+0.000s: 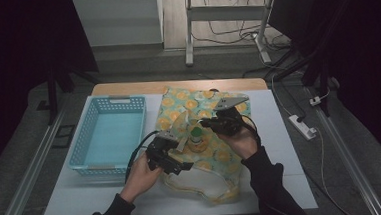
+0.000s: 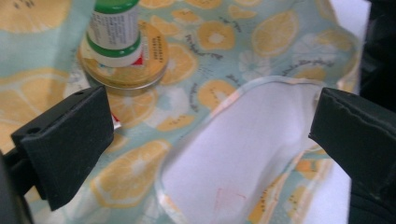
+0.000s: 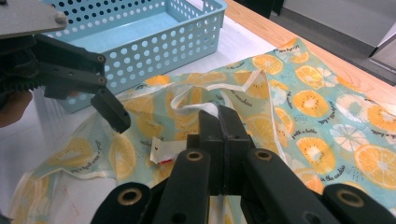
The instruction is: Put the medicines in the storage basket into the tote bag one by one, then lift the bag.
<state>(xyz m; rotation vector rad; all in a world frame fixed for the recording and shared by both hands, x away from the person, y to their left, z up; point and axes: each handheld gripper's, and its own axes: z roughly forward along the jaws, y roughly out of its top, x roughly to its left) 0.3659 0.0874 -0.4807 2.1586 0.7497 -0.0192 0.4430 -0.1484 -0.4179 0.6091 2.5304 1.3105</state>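
The lemon-print bag [image 1: 208,136] lies rumpled (right fingers [image 3: 219,123] pinching its strap, left fingers [image 2: 70,140] spread).

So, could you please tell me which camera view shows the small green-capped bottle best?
The left gripper view: the bottle stands close and sharp on a round gold lid, though its cap top is cut off. The high view shows it small, between the two grippers. In the right gripper view I cannot make it out.
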